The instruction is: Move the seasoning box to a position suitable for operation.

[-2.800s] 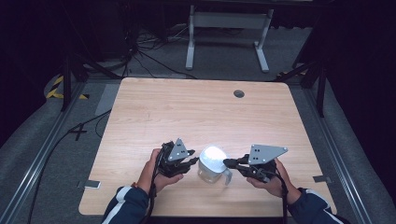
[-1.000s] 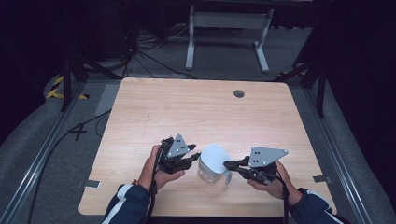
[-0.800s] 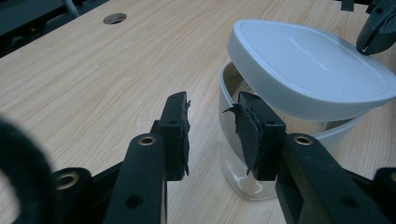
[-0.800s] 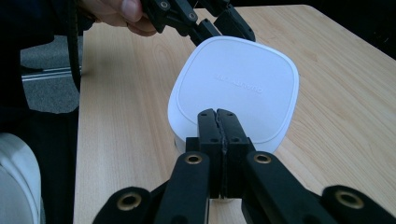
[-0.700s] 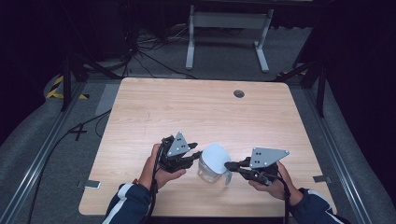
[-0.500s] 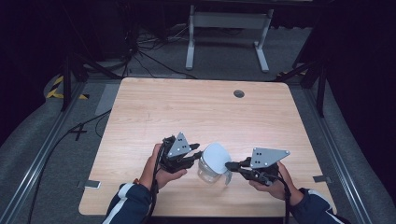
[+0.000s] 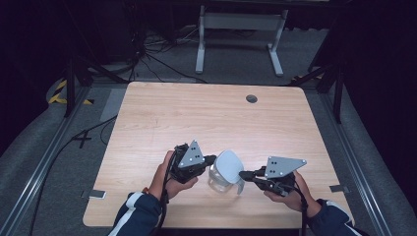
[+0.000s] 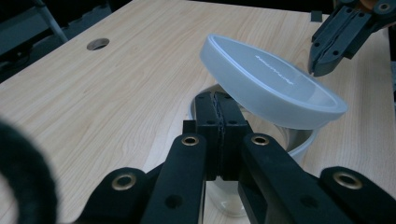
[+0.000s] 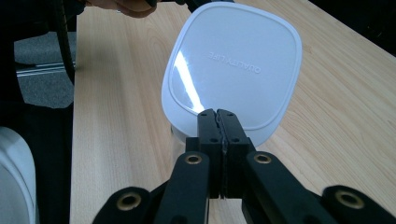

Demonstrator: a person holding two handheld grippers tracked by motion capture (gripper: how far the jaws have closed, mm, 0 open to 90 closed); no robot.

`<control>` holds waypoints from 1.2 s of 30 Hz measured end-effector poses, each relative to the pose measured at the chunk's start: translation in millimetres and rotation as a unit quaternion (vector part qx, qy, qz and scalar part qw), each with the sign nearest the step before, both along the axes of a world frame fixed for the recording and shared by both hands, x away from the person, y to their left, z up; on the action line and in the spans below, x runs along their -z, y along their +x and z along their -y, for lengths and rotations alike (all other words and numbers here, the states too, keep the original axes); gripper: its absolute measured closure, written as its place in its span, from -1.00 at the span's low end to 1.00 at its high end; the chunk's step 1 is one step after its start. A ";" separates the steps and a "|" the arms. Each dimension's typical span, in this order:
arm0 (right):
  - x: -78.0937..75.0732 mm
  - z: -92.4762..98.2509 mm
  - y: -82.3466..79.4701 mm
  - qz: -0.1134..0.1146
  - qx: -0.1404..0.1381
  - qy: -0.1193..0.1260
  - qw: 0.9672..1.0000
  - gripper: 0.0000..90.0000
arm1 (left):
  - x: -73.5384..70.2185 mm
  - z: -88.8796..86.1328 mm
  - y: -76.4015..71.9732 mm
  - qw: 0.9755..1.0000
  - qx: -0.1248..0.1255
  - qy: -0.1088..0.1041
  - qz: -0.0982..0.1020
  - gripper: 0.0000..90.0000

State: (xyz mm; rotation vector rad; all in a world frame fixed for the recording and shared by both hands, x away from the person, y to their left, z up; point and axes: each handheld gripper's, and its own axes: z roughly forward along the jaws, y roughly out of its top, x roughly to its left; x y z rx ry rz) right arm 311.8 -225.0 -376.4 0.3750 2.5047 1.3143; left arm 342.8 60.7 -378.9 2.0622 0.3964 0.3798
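At the table's (image 7: pixel 147 123) six o'clock edge stands a clear container (image 7: pixel 219 178). The right claw (image 7: pixel 242 173) is clamped on its white lid (image 7: pixel 228 165), tilted half off. The left claw (image 7: pixel 212 159), just closing, pinches the container's rim. Lifting the lid clear remains.

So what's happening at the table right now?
A person is taking the white lid off a clear container near the front edge of the wooden table. The left hand-held gripper is shut on the container's rim, its jaws having just closed. The right hand-held gripper is shut on the lid's edge, and the lid is tilted, raised off the container.
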 end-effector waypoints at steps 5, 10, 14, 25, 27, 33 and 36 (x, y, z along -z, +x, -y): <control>0.0 2.4 -0.8 0.000 0.006 0.000 1.000 1.00 | -3.8 3.2 -0.6 1.000 0.013 -0.004 0.003 0.96; -0.1 8.2 -2.6 0.002 0.015 -0.001 1.000 1.00 | -7.2 8.8 -1.0 1.000 0.022 -0.005 0.006 0.96; -0.1 12.5 -3.6 0.000 0.023 0.001 1.000 1.00 | -10.5 11.5 -1.8 0.999 0.033 -0.002 0.014 0.97; 2.3 28.0 -7.1 -0.001 0.049 -0.003 0.999 0.99 | -21.5 29.9 -5.0 0.998 0.058 0.003 0.032 0.93; 2.8 31.3 -8.6 -0.001 0.054 -0.003 0.999 0.99 | -22.2 32.2 -5.5 0.998 0.060 0.003 0.034 0.92; 2.8 39.0 -11.6 -0.004 0.068 -0.003 0.998 0.99 | -22.8 45.6 -8.2 0.996 0.079 0.011 0.035 0.92; 3.1 41.8 -12.5 -0.002 0.073 -0.003 0.997 0.99 | -21.9 52.0 -10.3 0.995 0.088 0.021 0.041 0.91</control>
